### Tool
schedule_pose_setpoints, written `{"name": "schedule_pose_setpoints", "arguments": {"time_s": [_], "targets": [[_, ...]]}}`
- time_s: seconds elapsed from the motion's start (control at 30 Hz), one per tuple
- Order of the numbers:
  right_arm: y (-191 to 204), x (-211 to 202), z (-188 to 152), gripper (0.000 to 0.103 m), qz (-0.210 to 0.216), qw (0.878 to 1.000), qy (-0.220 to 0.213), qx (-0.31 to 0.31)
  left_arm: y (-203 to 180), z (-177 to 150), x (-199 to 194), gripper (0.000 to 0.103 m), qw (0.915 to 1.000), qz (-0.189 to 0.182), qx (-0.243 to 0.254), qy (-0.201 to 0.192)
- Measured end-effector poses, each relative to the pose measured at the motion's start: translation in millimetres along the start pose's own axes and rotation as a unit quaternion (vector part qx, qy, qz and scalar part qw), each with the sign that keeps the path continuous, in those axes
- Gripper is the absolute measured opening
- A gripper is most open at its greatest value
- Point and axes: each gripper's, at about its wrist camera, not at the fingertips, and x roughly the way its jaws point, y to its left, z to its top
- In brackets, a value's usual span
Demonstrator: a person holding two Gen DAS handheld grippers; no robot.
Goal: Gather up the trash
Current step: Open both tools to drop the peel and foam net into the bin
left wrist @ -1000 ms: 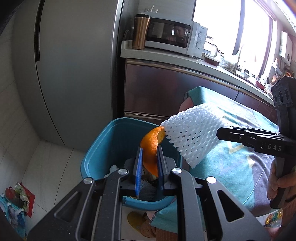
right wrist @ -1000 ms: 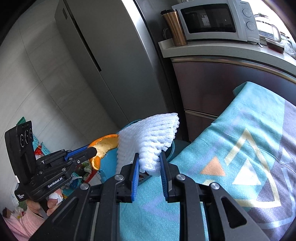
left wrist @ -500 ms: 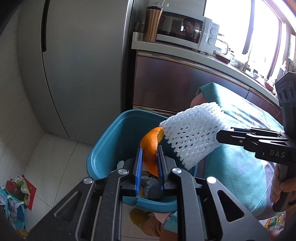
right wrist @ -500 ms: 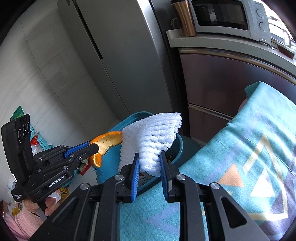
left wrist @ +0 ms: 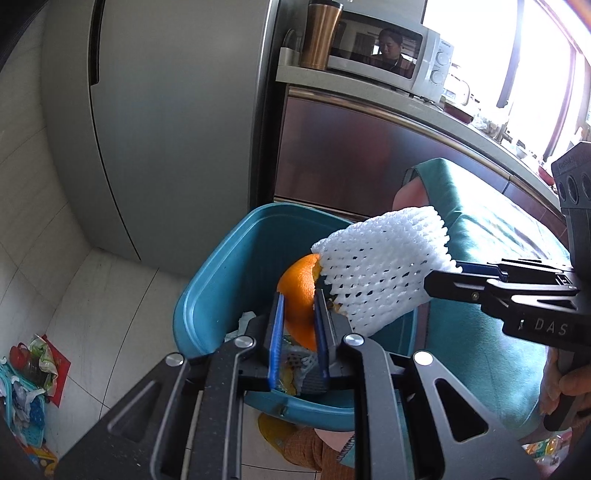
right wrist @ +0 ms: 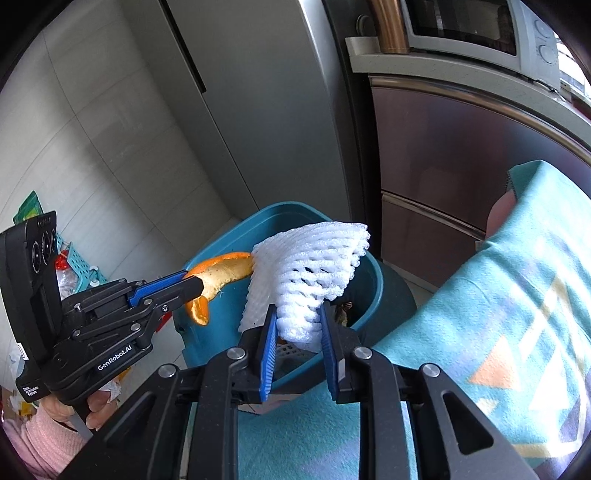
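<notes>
My left gripper (left wrist: 300,300) is shut on an orange peel (left wrist: 300,291) and holds it over the open teal trash bin (left wrist: 229,258). My right gripper (right wrist: 298,314) is shut on a white foam fruit net (right wrist: 310,266), also held above the bin (right wrist: 284,221). In the left wrist view the net (left wrist: 380,269) touches the peel, and the right gripper (left wrist: 443,275) reaches in from the right. In the right wrist view the left gripper (right wrist: 192,282) holds the peel (right wrist: 225,273) at the left. Some trash lies inside the bin.
A grey fridge (left wrist: 166,110) stands behind the bin. A counter (left wrist: 406,107) with a microwave (left wrist: 384,55) and a copper tumbler (left wrist: 319,35) is beside it. A teal patterned cloth (right wrist: 498,314) covers the table at right. Bags and clutter (left wrist: 26,369) lie on the floor at left.
Both grippers, still holding the peel and the net, have moved closer over the bin, which now lies more fully beneath them.
</notes>
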Motion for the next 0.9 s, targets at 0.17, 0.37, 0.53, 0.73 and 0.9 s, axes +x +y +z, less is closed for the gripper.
{"name": "schedule_pose_setpoints", "arguments": {"time_s": [0.17,0.37,0.53,0.73,0.9], "targets": [[6,10,1,0.022,0.001,1.0,0.017,-0.006,3,-1,7,0.017,1.0,0.005,-0.006,0.006],[10,18,2,0.025,-0.002,0.999,0.032,-0.015,6,-4,14,0.018,0.9998,0.009,-0.013,0.012],[10,26,8,0.029,-0.004,0.999,0.045,-0.017,7,-3,19,0.019,0.9998,0.01,-0.016,0.01],[12,24,3,0.031,-0.003,0.999,0.042,-0.011,5,-2,20,0.022,0.9998,0.005,-0.017,0.007],[6,16,-1,0.042,0.002,1.0,0.03,0.001,-2,-3,9,0.032,0.9999,-0.004,-0.008,-0.009]]}}
